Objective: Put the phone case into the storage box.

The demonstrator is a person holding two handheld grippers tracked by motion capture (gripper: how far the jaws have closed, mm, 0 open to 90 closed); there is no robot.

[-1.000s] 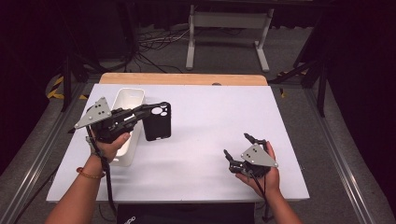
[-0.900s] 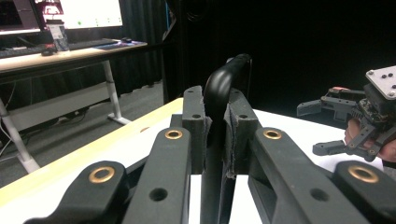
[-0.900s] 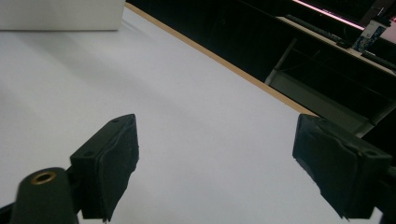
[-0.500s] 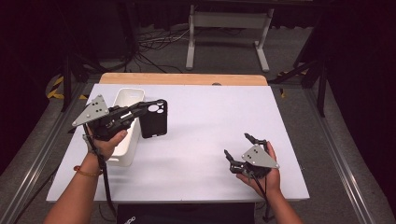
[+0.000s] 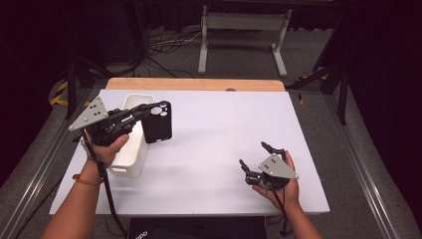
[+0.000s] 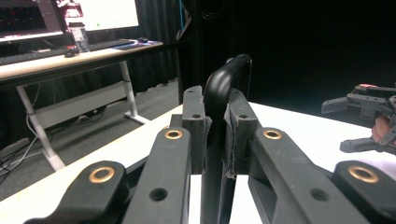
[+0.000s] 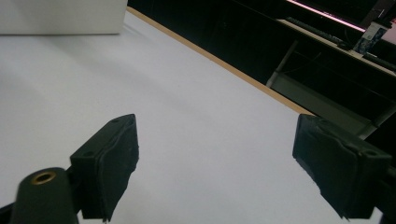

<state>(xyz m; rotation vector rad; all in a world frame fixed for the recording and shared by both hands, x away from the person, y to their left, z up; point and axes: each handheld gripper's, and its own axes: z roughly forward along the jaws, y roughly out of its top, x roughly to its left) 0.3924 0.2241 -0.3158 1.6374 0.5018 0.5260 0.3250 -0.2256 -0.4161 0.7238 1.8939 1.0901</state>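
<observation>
The step in hand appears to be the carrying of a black rectangular phone case with a camera cut-out [image 5: 157, 122], which the left gripper [image 5: 143, 113] grasps by one edge and holds clear above the white table [image 5: 219, 134]. In the left gripper view the two black jaws are clenched on the thin rim of the case [image 6: 219, 98], pads pressing flat on both faces, with the curved corner of the case rising beyond the jaw tips. In the high view the case hangs upright just to the right of the white rectangular plastic bin [image 5: 130, 149], which stands at the left side of the table; the case is beside the bin opening, not inside it. The right gripper [image 5: 256, 162] rests low at the near right of the table, well apart from the case, with its jaws released and nothing between its pads [image 7: 109, 163]. Whether the case is bound for the bin or the table cannot be told. The next move probably calls for positioning the case over its destination, lowering it steadily, and releasing only once it is supported.
</observation>
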